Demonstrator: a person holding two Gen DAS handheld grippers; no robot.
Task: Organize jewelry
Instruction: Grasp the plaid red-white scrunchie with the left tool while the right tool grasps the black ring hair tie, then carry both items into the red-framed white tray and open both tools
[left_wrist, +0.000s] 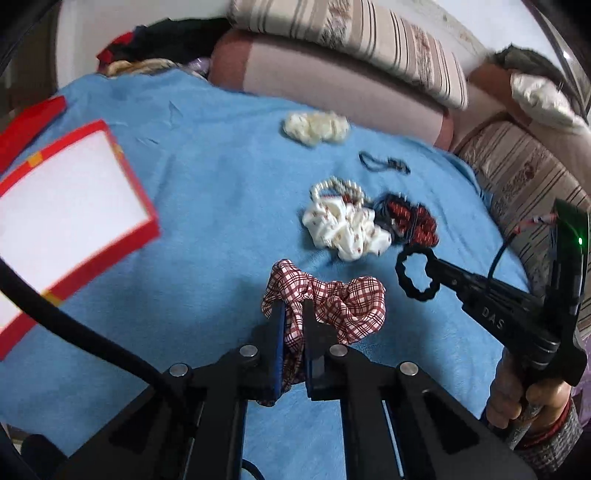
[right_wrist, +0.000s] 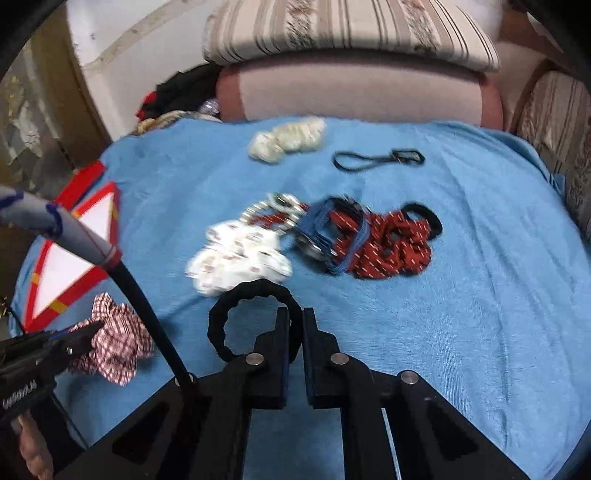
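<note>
My left gripper is shut on a red-and-white plaid scrunchie, held just above the blue towel. My right gripper is shut on a black wavy hair ring; it shows in the left wrist view too. The plaid scrunchie also shows at the left of the right wrist view. A white printed scrunchie, a pearl bracelet, a blue strap and a red dotted scrunchie lie in a pile mid-towel.
A red-edged box with white inside sits at the towel's left. A cream scrunchie and a thin black hair tie lie at the far side. Striped cushions and a pink bolster border the back.
</note>
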